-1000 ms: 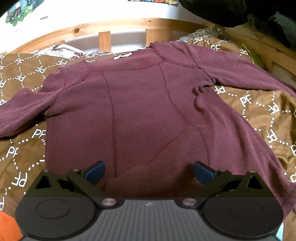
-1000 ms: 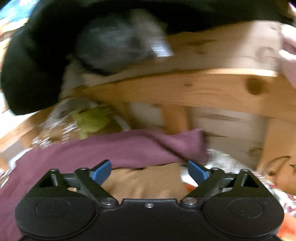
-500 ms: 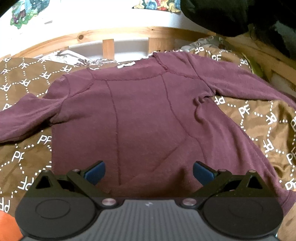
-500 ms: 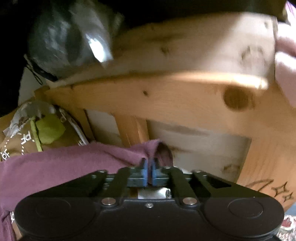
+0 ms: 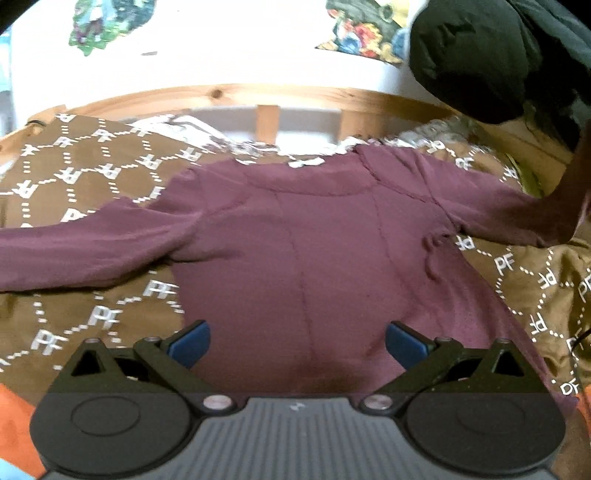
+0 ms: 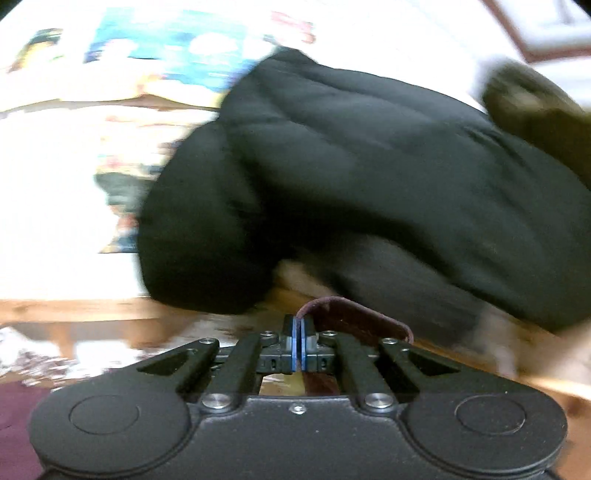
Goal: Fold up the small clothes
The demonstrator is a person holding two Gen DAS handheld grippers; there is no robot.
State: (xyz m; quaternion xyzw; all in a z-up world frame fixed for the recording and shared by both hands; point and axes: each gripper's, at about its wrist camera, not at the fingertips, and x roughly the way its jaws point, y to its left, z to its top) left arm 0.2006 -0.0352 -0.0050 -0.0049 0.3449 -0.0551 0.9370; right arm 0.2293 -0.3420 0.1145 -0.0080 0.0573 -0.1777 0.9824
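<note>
- We find the maroon sweater spread flat on the brown patterned bedspread, collar toward the wooden bed rail, hem toward us.
- Its one sleeve lies straight out to the left over the bedspread; the other sleeve runs to the right and rises off the bed at the frame's edge.
- The left gripper hovers over the hem, blue pads spread wide with nothing between them; sweater body fills the gap.
- The right gripper is clenched on the sleeve cuff; a fold of maroon cloth stands just above the pinched pads and trails to the right of them.
- Bare bedspread shows on both sides of the sweater body, wider on the left; a strip of it also runs between collar and rail.
- A black padded jacket hangs over the rail near the lifted sleeve; in the left wrist view it fills the upper right corner.
- Beyond the rail, a white wall with coloured stickers; the right wrist view is motion-blurred, so we cannot read detail there.
- Orange cloth shows at the lower left corner, beside the left gripper's body.
</note>
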